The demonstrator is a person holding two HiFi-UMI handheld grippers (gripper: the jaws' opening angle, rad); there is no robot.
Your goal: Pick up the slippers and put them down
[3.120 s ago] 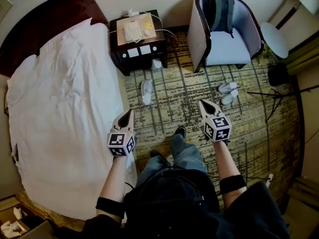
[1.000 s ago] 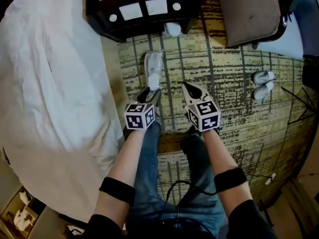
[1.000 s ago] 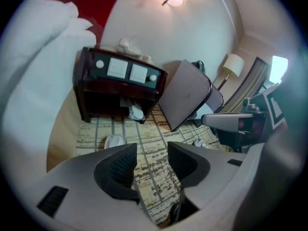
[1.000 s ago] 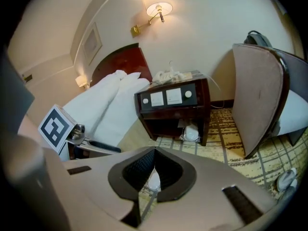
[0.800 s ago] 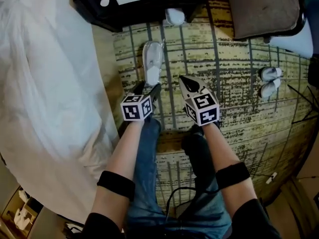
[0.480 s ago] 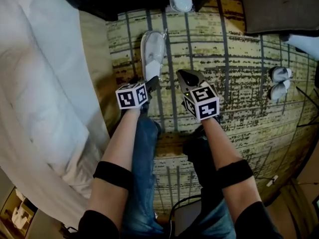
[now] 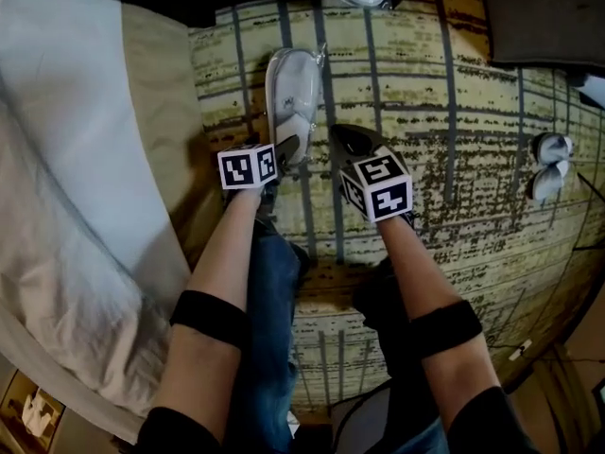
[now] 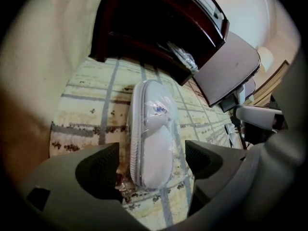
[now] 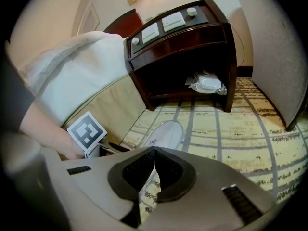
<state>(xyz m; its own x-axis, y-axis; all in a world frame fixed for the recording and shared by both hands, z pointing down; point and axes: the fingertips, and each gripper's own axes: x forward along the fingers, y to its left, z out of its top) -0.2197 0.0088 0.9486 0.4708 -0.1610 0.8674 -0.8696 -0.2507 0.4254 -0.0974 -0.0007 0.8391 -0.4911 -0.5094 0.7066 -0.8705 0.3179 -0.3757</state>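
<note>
You lean over a patterned carpet [image 7: 454, 206] with the white-sheeted bed [image 7: 76, 159] at left and the dark nightstand [image 9: 183, 37] at the far end. On the carpet, just beside the bed's skirt and nearer you than the nightstand, lies the pair of white slippers [image 7: 291, 88], stacked flat and sealed in clear film. Expect the pack to be light, soft and squashy, its wrap slick and crinkly. The narrow near end looks the best hold, pinching both soles together firmly enough that the film does not slide. Both forearms reach forward side by side. Your left gripper [image 7: 289, 149] points steeply down, jaws wide apart and straddling that near end, pads not pressing. Your right gripper [image 7: 338, 136], jaws together on nothing, hovers just right of the pack.
</note>
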